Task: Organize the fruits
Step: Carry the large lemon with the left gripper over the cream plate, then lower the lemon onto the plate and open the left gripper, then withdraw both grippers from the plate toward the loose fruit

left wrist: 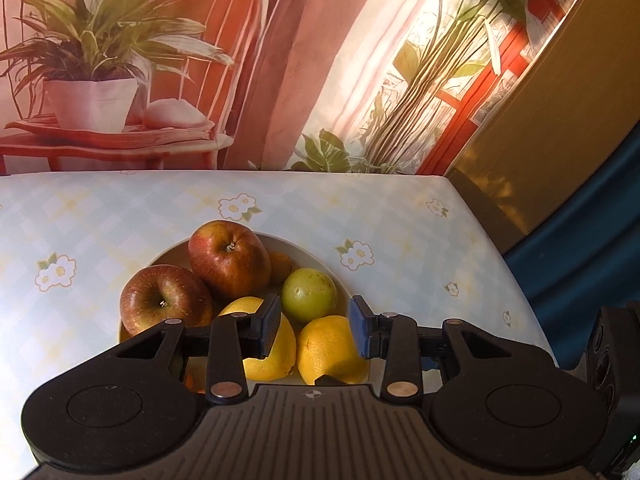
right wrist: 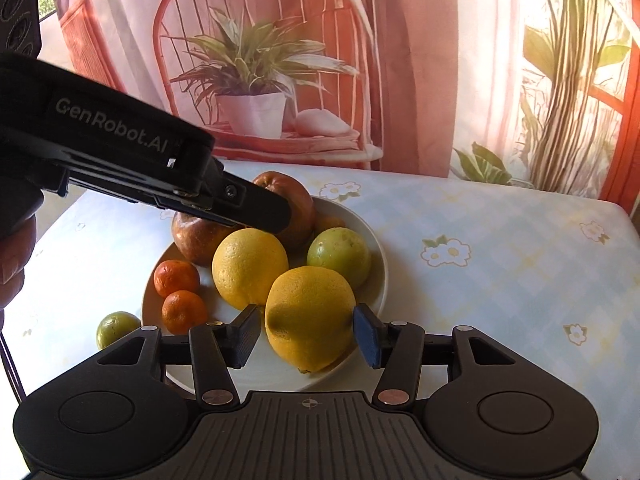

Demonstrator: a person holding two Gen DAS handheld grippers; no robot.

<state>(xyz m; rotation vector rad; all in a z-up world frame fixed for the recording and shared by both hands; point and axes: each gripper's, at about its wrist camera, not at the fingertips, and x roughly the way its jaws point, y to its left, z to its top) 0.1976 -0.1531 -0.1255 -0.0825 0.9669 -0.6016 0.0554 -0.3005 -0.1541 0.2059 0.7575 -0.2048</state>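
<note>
Though both tongs (left wrist: 314,326) (right wrist: 310,334) gape empty, a white plate (right wrist: 376,256) of apples, lemons, mandarins.

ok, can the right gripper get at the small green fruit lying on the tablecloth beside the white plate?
Probably yes: the small green fruit lies off the white plate, nothing over it, left of the right gripper.

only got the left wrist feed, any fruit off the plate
Observer: Yes, the right wrist view shows a small green fruit on the tablecloth, left of the plate.
Operator: any small oranges on the plate
Observer: Two mandarins sit side by side at its left edge, beside the near apple.
Operator: right gripper holding anything
Observer: The right gripper straddles the nearest lemon; I cannot tell if its pads press it.
</note>
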